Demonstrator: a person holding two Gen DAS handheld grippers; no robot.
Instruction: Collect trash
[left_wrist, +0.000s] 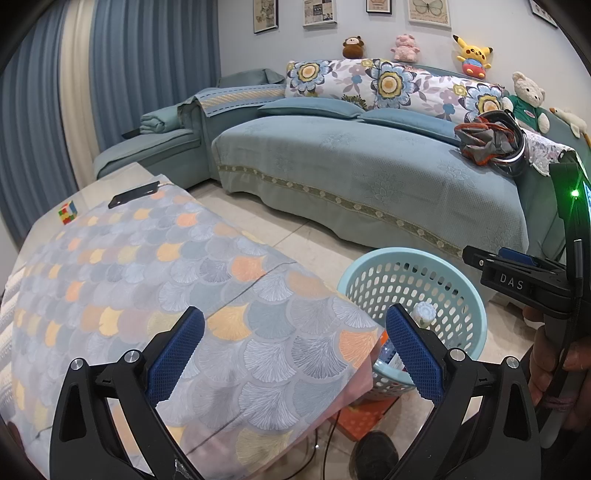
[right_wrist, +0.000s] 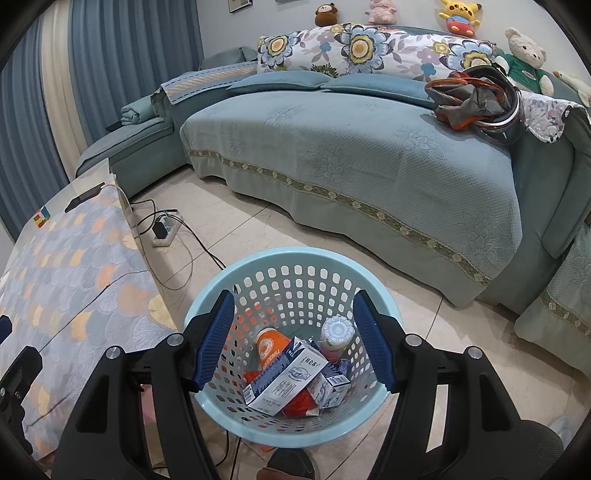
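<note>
Light blue perforated basket (right_wrist: 291, 424) on tiled floor (right_wrist: 424, 314), just right of table under scale-pattern cloth (right_wrist: 74, 295), near side of teal sofa (right_wrist: 351, 147). Inside basket: blue-and-white milk carton (right_wrist: 286, 380) lying tilted across middle, smaller carton (right_wrist: 330, 384) touching its right side, orange bottle (right_wrist: 269, 345) leaning at far left under big carton, clear bottle with white cap (right_wrist: 336, 332) upright-ish at far right against wall, red-orange wrapper (right_wrist: 301, 402) beneath cartons at bottom. All trash in view already in basket.

Right gripper (right_wrist: 293, 339) hovering directly over basket mouth, fingers wide apart, holding nothing, blue pads (right_wrist: 216, 343) framing contents. Left gripper (left_wrist: 295, 354) over near right corner of cloth (left_wrist: 147, 277), fingers spread wide, nothing between them; right pad (left_wrist: 413, 354) overlapping basket (left_wrist: 469, 295) rim in view. White-capped bottle (left_wrist: 423, 314) peeking just past that pad, inside basket. Right-hand device body visible at right edge of left view, hand (left_wrist: 554, 354) wrapped round handle.

On table far left: Rubik's cube (left_wrist: 67, 212) and black phone (left_wrist: 135, 194), apart from each other, phone at far edge of cloth. Power strip (right_wrist: 164, 230) with cables on floor between table and sofa. On sofa right end: helmet with grey-orange fabric (right_wrist: 476, 99) stuffed in it. Floral cushions (right_wrist: 369, 51) along backrest, plush toys (right_wrist: 458, 14) on top
</note>
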